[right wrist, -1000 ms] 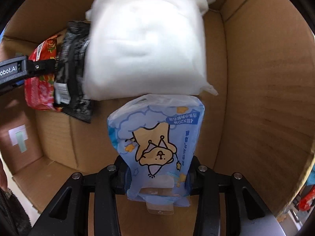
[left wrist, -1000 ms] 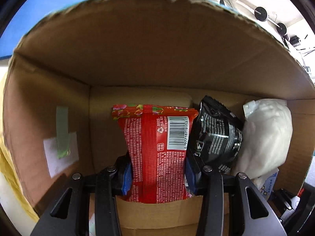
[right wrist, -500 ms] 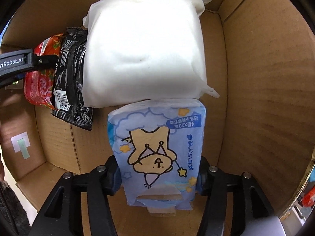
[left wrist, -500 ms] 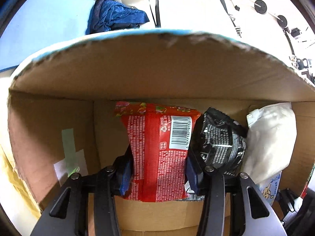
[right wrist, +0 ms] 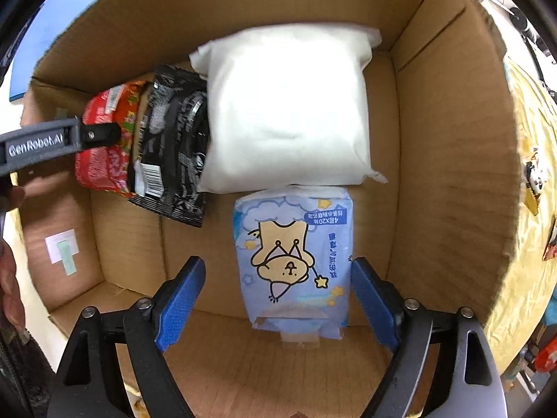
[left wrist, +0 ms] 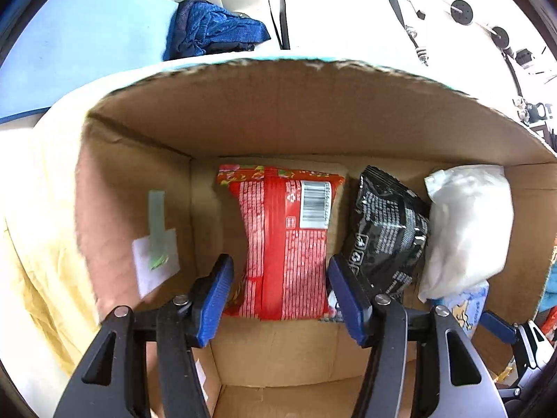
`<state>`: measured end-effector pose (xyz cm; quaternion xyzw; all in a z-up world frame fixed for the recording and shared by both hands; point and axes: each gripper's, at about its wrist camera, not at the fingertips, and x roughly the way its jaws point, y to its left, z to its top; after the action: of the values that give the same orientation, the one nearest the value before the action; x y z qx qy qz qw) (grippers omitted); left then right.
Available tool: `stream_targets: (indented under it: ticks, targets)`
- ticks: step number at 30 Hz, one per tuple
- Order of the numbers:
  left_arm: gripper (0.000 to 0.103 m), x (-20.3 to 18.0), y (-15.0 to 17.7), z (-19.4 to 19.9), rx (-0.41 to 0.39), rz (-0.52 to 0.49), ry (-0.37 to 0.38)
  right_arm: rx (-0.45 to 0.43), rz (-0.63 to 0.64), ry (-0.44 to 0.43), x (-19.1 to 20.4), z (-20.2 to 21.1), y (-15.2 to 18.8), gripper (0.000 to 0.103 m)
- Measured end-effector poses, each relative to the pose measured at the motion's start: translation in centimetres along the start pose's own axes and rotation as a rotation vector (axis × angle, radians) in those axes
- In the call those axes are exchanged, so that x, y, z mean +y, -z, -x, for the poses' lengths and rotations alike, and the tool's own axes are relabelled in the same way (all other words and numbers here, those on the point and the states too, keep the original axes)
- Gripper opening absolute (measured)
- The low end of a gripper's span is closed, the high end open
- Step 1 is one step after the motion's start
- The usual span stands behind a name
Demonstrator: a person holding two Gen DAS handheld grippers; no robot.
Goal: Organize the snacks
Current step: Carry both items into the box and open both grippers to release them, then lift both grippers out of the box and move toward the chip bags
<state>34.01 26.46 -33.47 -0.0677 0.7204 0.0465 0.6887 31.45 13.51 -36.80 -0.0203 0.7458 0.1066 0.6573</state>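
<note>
Inside a cardboard box (left wrist: 278,111) a red snack packet (left wrist: 282,244) lies on the floor, with a black packet (left wrist: 386,230) and a white pack (left wrist: 466,226) to its right. My left gripper (left wrist: 278,275) stands open, its blue pads apart from the red packet's sides. In the right wrist view a light blue cartoon tissue pack (right wrist: 296,261) lies on the box floor below the white pack (right wrist: 285,104). My right gripper (right wrist: 275,278) is open around the tissue pack with gaps on both sides. The left gripper's arm (right wrist: 45,142) shows at the left, over the red packet (right wrist: 104,146).
The box walls (right wrist: 452,174) enclose all sides. A taped white label (left wrist: 155,264) sits on the left wall. Outside are yellow cloth (left wrist: 38,244), a blue mat (left wrist: 87,41), a dark blue garment (left wrist: 209,31) and a hand (right wrist: 10,278) at the left edge.
Both grippers opened, letting go of the red packet and the tissue pack, and pulled back up out of the box; both packs now lie on the box floor.
</note>
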Motion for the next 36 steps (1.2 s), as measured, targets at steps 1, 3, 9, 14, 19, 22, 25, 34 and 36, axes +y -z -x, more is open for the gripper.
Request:
stream_targets:
  ticks: [1, 3, 9, 14, 19, 22, 25, 34, 36]
  targets:
    - [0.057, 0.3, 0.2, 0.3, -0.003, 0.002, 0.004, -0.005, -0.002, 0.000, 0.0, 0.3, 0.0, 0.087]
    - [0.057, 0.1, 0.9, 1.1, -0.014, 0.002, 0.000, -0.015, -0.001, -0.004, 0.2, 1.0, 0.4, 0.087]
    - [0.070, -0.3, 3.5, 3.4, -0.068, -0.007, 0.018, -0.059, 0.000, -0.005, 1.2, 3.4, 1.5, 0.093]
    - [0.093, -0.4, 6.1, 6.0, -0.142, 0.015, 0.030, -0.098, 0.013, -0.001, 1.5, 5.0, 2.2, 0.099]
    - [0.098, -0.8, 9.6, 9.1, -0.219, 0.031, 0.029, -0.142, 0.033, 0.003, 0.9, 7.6, 3.4, 0.099]
    - [0.098, -0.9, 11.3, 10.9, -0.270, 0.039, 0.026, -0.174, 0.045, 0.003, 0.8, 8.7, 4.8, 0.103]
    - [0.098, -1.3, 13.3, 12.9, -0.311, 0.045, 0.026, -0.204, 0.062, 0.010, 0.2, 10.9, 6.5, 0.103]
    - [0.098, -1.8, 17.9, 17.7, -0.398, 0.096, 0.051, -0.271, 0.123, -0.020, 0.3, 14.8, 10.7, 0.103]
    - [0.098, -2.2, 18.8, 18.9, -0.420, 0.100, 0.052, -0.284, 0.137, -0.036, 0.2, 15.6, 11.4, 0.103]
